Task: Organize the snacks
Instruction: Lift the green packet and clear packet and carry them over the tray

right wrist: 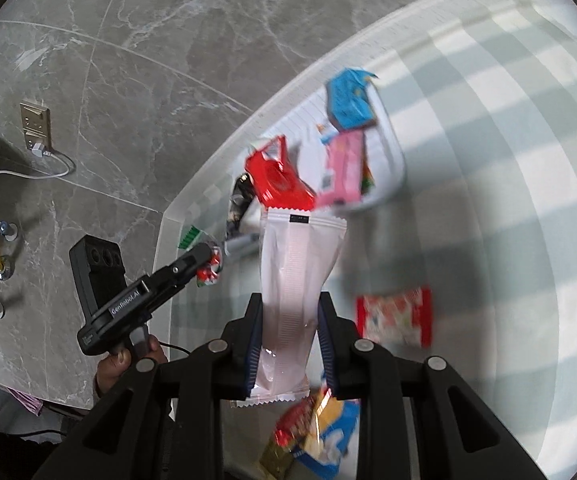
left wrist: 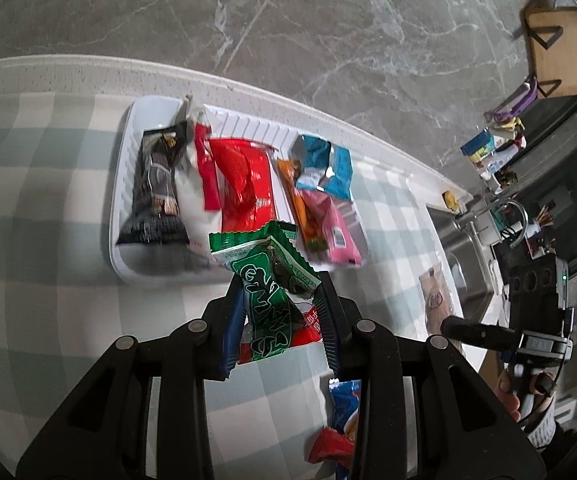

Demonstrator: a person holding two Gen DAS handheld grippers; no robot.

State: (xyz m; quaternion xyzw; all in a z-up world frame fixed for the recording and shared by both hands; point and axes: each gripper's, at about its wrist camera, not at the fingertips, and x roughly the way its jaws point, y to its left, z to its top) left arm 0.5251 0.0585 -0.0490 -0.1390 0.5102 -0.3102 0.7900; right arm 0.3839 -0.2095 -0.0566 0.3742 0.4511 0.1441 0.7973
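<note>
Left wrist view: the left tongs (left wrist: 278, 312) clamp a green packet (left wrist: 268, 280) just short of the tray (left wrist: 122, 200), which already holds six or so snacks; a blue pack (left wrist: 342, 408) lies loose on the bench (left wrist: 28, 240).

Right wrist view: the right tongs (right wrist: 288, 344) grip a white packet (right wrist: 298, 276), also near the tray; a red-white pack (right wrist: 394, 316) waits, unseen from the left.

A tray (left wrist: 122, 184) lies on the checked cloth (left wrist: 28, 200) at twelve o'clock, packets (left wrist: 244, 184) side by side in it; a sink (left wrist: 464, 264) sits at three.
</note>
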